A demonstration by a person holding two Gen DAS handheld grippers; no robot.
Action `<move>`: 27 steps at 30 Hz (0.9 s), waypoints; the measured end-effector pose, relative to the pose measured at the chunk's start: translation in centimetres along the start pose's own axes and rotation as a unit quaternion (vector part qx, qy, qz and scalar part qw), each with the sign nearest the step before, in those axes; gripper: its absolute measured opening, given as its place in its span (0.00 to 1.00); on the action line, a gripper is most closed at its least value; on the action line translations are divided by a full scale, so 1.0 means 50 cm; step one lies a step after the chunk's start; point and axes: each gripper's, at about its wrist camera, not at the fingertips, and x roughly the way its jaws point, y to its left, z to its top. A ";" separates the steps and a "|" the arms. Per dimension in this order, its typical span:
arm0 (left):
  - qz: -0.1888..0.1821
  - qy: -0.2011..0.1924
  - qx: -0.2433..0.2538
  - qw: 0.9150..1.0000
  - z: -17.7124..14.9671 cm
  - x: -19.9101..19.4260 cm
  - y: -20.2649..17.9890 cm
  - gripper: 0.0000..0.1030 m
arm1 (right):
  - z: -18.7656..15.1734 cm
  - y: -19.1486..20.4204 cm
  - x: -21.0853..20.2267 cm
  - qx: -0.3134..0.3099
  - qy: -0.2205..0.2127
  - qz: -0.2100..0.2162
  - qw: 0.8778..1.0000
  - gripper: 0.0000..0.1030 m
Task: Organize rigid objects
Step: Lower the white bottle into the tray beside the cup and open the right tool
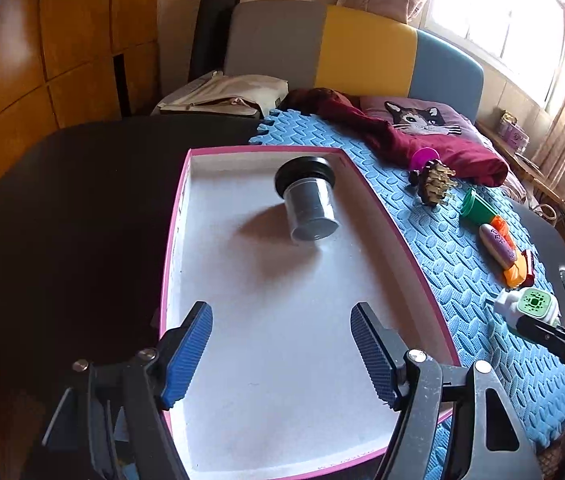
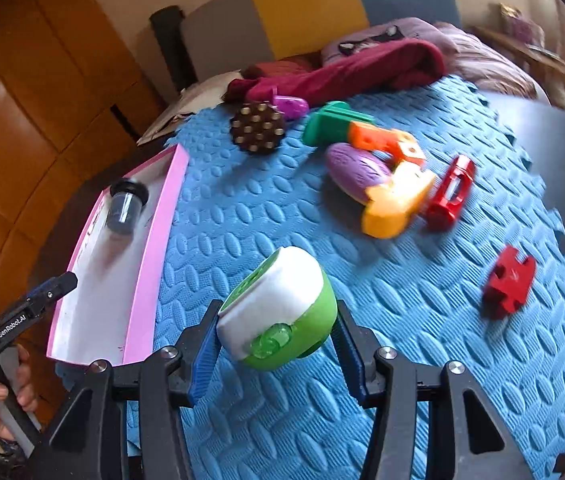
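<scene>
Right wrist: two red blocks [image 2: 450, 192], one jar [image 2: 124, 208].

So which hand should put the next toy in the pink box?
Right. The right gripper already grips the green and white toy, close beside the pink box. The left gripper hangs open over the box, holding nothing.

1. The left gripper [image 1: 282, 354] hangs open and empty over the pink-rimmed tray [image 1: 382, 204].
2. Ahead of its fingers, a dark jar [image 1: 309, 204] lies tipped in the tray.
3. To its right, toys sit on the blue mat [image 1: 454, 248].
</scene>
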 end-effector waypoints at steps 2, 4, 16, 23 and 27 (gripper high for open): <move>-0.001 -0.001 -0.003 1.000 -0.002 -0.002 0.004 0.70 | 0.000 0.005 0.002 0.001 0.001 0.001 1.000 0.51; 0.001 -0.005 -0.005 1.000 -0.002 -0.007 0.009 0.70 | 0.006 0.013 -0.004 -0.003 -0.006 0.007 1.000 0.51; -0.001 -0.015 -0.032 0.999 -0.004 -0.025 0.042 0.71 | 0.099 0.168 -0.023 -0.083 -0.049 0.077 0.992 0.51; 0.004 -0.011 -0.053 0.999 -0.010 -0.025 0.077 0.71 | 0.100 0.295 0.085 -0.164 0.009 0.091 0.982 0.51; 0.006 -0.005 -0.061 0.998 -0.014 -0.017 0.088 0.71 | 0.116 0.326 0.168 -0.187 0.044 0.067 0.979 0.51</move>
